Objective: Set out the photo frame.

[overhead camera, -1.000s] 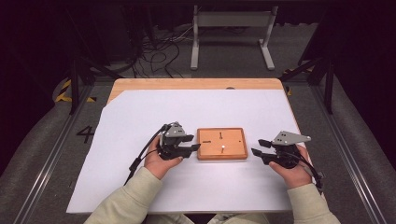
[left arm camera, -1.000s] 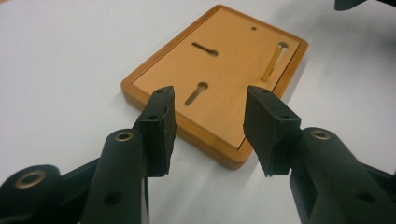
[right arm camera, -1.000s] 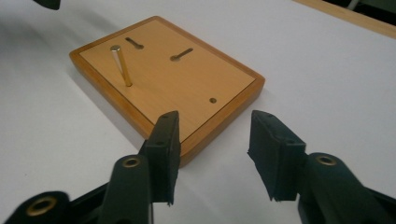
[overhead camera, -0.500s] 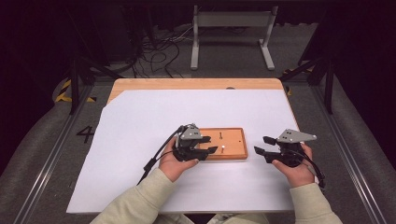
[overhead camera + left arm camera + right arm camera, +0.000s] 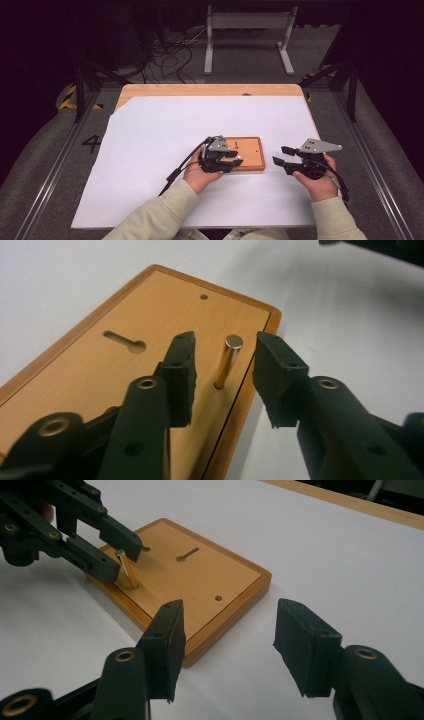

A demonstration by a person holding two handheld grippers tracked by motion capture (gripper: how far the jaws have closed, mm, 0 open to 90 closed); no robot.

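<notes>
High view: a wooden board (image 5: 247,152) lies at centre on the white worktop (image 5: 150,140). The left gripper (image 5: 231,160) reaches over its near left corner; the right gripper (image 5: 281,156) hovers right of it.

Left gripper view: jaws, just closing, flank an upright brass pin (image 5: 227,361) at centre without touching.

Right gripper view: jaws apart, empty, board (image 5: 200,580) beyond them.

Left claw (image 5: 236,159) jaws just closing, still parted; right claw (image 5: 279,156) held level, jaws apart
</notes>
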